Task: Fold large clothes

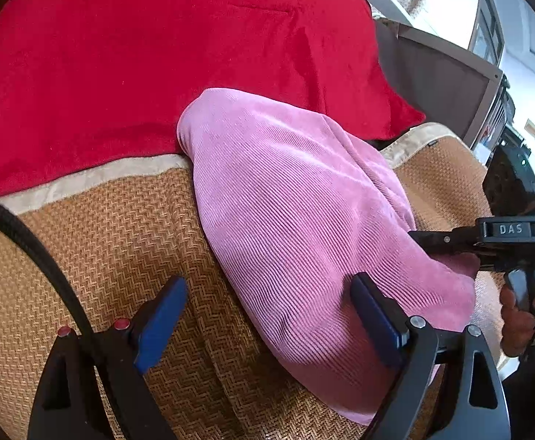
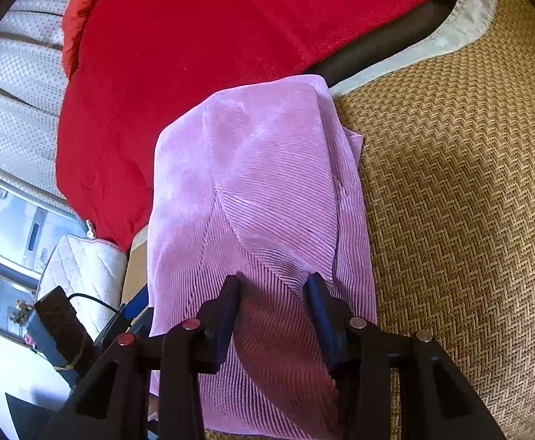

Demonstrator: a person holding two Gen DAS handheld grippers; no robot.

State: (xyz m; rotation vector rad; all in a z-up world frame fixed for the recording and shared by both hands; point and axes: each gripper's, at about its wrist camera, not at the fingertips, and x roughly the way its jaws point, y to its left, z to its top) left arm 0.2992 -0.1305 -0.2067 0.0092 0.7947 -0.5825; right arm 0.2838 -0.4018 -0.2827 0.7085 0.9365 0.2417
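I am working on a pink ribbed garment (image 2: pixel 260 183) that is lying on a woven mat (image 2: pixel 451 201), with its far end overlapping a red blanket (image 2: pixel 194 36) at 12 o'clock in the right wrist view. The garment is already gathered into a narrow stacked bundle with several layers showing, so I am judging the main folds as done; what is remaining appears to be a final fold or a squaring of the near end, which is not yet lying flat.

I am keeping my left gripper (image 1: pixel 267 315) released, jaws standing wide. One pad is resting over the bare mat at 7 o'clock, the other is sitting against the garment's near edge at 5 o'clock. Nothing is being clamped.

My right gripper (image 2: pixel 273 304) is standing part-way spread with a raised ridge of the pink fabric running between its jaws at 6 o'clock. The pads appear to be pressing that ridge, so I am treating it as gripped, though the hold is looking light.

The garment's long axis is running from 6 o'clock to 12 o'clock in the right wrist view, with its near end at my right gripper and its far end pointing toward the blanket.
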